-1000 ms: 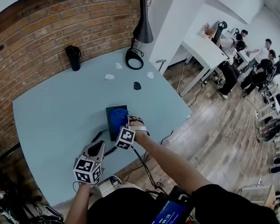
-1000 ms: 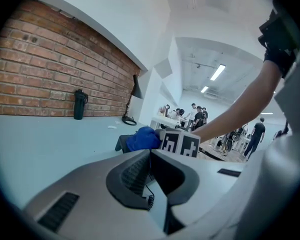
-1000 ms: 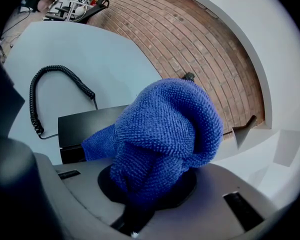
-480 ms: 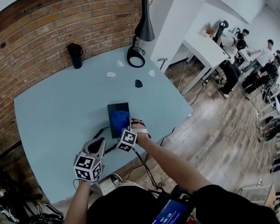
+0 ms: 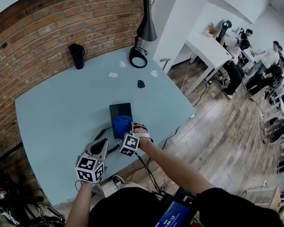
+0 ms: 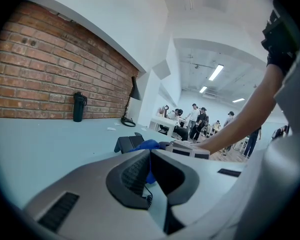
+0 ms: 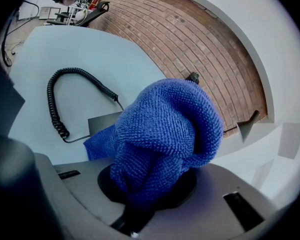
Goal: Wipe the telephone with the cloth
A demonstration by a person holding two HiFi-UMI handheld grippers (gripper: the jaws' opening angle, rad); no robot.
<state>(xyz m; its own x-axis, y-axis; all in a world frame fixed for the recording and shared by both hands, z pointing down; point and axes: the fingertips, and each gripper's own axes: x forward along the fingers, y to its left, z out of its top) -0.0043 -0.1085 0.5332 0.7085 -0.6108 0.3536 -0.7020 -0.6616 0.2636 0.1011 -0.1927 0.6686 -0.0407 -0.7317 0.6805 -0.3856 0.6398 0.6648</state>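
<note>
The head view showed the pale blue tabletop (image 5: 52, 112) carrying the flat dark telephone (image 5: 119, 109), with the bunched blue cloth (image 5: 121, 124) on its near end. Only the right gripper view showed the right gripper (image 5: 125, 131) clamped on that cloth. The left gripper (image 6: 150, 156) sat nearby, jaws together.

On the table (image 5: 57, 117) you have one telephone (image 5: 119, 110), one cloth (image 5: 121, 124), one lamp (image 5: 146, 30), one bottle (image 5: 76, 56), three white scraps (image 5: 113, 74).

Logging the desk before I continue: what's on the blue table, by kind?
Black flat telephone: 1
Blue knitted cloth: 1
Black cylindrical bottle: 1
Black desk lamp: 1
Small white scraps: 3
Small black lump: 1
Total: 8
</note>
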